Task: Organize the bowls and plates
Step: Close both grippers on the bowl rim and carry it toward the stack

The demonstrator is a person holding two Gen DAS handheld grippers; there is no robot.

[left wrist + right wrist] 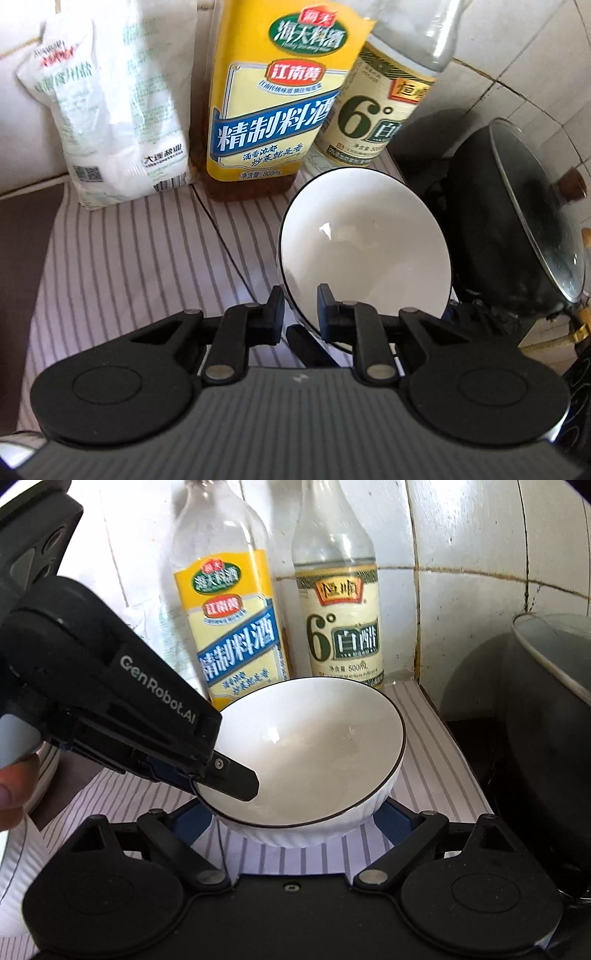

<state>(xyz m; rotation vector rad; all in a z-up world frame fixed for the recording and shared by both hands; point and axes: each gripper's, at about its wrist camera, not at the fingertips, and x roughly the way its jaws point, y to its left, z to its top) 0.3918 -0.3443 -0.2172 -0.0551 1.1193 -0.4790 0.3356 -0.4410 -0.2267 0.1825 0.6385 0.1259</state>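
Left gripper [301, 314] clamped narrow on white bowl's [364, 240] near rim at 6 o'clock, 1 finger [236, 779] inside, bowl on striped cloth [129, 251], right gripper [295, 818] spread wide around bowl's base, contact unclear, cooking wine bottle [273, 110] and vinegar bottle [373, 118] at 12 o'clock.

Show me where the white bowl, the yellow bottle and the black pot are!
white bowl [317, 746], right wrist view, inside bottom.
yellow bottle [273, 122], left wrist view, front label.
black pot [491, 236], left wrist view, dark outer side.
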